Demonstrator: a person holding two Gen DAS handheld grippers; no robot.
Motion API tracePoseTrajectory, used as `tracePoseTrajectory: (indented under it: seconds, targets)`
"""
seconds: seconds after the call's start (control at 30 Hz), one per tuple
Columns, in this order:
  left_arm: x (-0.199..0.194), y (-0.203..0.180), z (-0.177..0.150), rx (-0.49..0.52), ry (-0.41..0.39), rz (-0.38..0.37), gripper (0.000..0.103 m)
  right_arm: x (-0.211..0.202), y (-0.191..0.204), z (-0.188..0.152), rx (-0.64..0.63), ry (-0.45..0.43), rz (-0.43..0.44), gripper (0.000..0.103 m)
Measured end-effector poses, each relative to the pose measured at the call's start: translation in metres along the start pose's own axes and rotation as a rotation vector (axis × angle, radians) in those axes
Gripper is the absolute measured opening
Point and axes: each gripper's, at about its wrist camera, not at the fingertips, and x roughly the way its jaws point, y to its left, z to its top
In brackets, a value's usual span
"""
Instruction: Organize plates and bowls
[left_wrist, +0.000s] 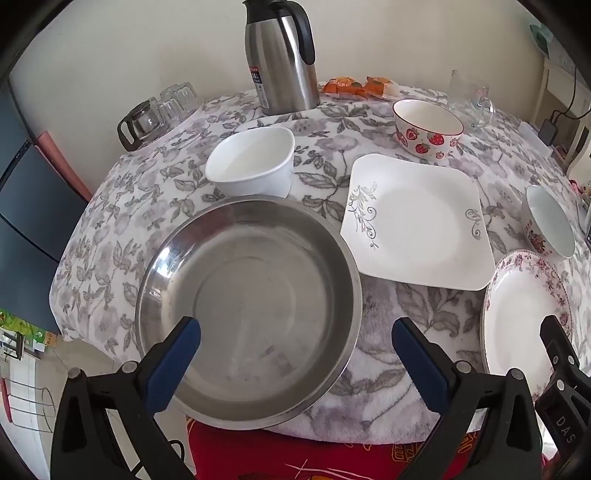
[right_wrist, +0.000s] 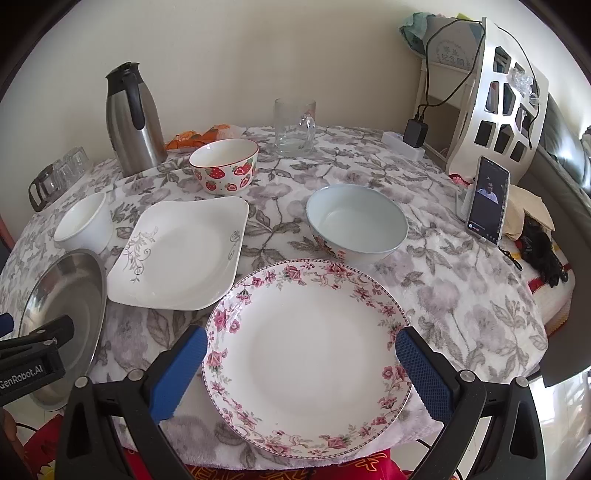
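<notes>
Left wrist view: left gripper (left_wrist: 295, 350) hangs above the near edge of the table (left_wrist: 388, 369), jaws spread wide, nothing between the pads. Steel pan (left_wrist: 251, 310) sits under it at the near edge, its rim slightly past the edge. White square bowl (left_wrist: 255, 162) just behind the pan. Square plate (left_wrist: 417, 221) with grey vine print near the table's middle, to the right of the pan. Strawberry bowl (left_wrist: 428, 129) further back. Steel thermos jug (left_wrist: 280, 55) at the far edge, small red and blue label on it, text too small to read. Orange snack packets (left_wrist: 358, 86) beside the jug. Upturned glasses (left_wrist: 162, 110) at the far left edge.

Right wrist view: right gripper (right_wrist: 301, 365) also wide, holding nothing, poised over the floral round plate (right_wrist: 310, 354) at the near edge; pads flank the plate without touching it, as far as can be seen. Pale blue bowl (right_wrist: 356, 225) just behind that plate. Glass mug (right_wrist: 295, 125) at the far edge. Phone (right_wrist: 489, 201) propped upright at the right edge, screen lit. Charger (right_wrist: 415, 133) on a white strip at the far right edge. The left gripper's body shows at the frame's left with "GenRobot.AI" printed on it.
</notes>
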Motion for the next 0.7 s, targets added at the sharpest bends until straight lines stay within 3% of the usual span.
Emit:
tracePoseTrajectory:
  seconds: [0.7]
  targets:
    - [0.0061,0.0025,0.0003,-0.01,0.033,-0.005,0.103,0.0028,0.0001,-0.0003,-0.001,0.01,0.0,0.103]
